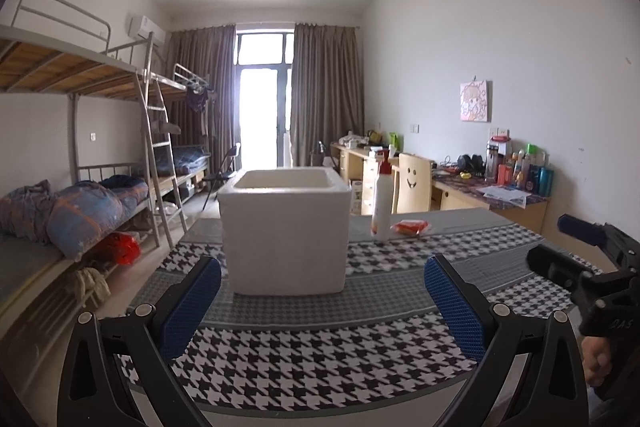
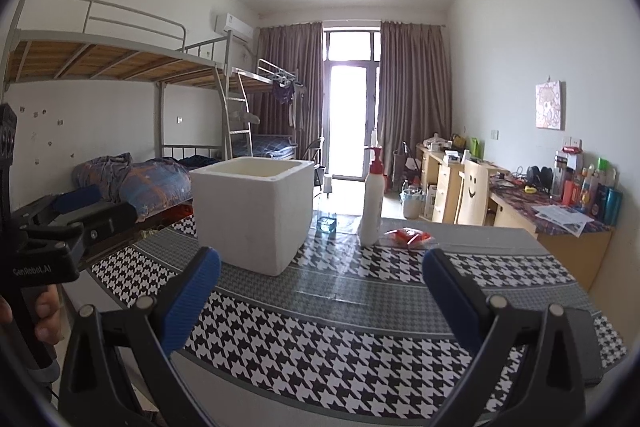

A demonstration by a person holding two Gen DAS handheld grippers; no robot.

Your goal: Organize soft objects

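The inside of the white foam box is hidden below its rim in both views, so its contents cannot be told, and the box also covers the stretch of counter behind it. The red packet beside the white pump bottle is too small and blurred to identify, and the print on the bottle cannot be read. In the left wrist view the right gripper is cut off by the picture's edge, and the hand holding it shows only partly.
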